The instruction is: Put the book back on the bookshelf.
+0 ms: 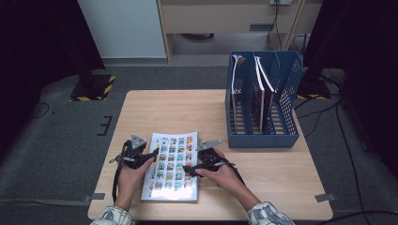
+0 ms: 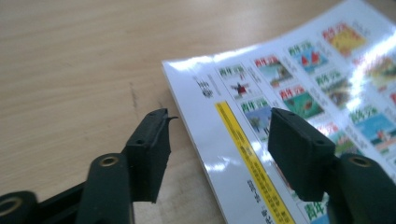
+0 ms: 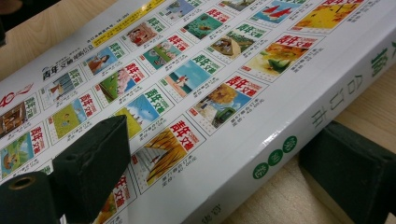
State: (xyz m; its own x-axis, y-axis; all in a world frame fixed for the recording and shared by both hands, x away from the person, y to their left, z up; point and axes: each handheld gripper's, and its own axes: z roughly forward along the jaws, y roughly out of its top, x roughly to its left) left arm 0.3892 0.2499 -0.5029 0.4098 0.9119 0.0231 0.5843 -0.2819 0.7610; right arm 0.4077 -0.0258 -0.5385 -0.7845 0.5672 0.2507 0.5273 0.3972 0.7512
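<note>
A thick white book (image 1: 172, 167) with rows of small coloured cover pictures lies flat on the wooden table (image 1: 263, 164), near the person's edge, and both claws sit at its two long sides. The left gripper (image 1: 151, 154) is at the book's left edge, near the far corner; in the left gripper view (image 2: 219, 149) its jaws stand apart, one over the bare table just outside the edge, the other over the printed cover, so the book's edge and its yellow strip run up between them. No pad presses on the book there. The right gripper (image 1: 188, 169) is at the book's right side, about halfway along it. In the right gripper view (image 3: 219, 168) its jaws straddle the spine with green lettering: one jaw is over the cover, the other low beside the spine at table level, with a gap showing on that side, so the jaws stand apart and do not pinch. Beyond the right claw, well apart from the book, a blue file rack (image 1: 263, 136) stands on the table's far right with other books (image 1: 263, 93) upright in its compartments.
</note>
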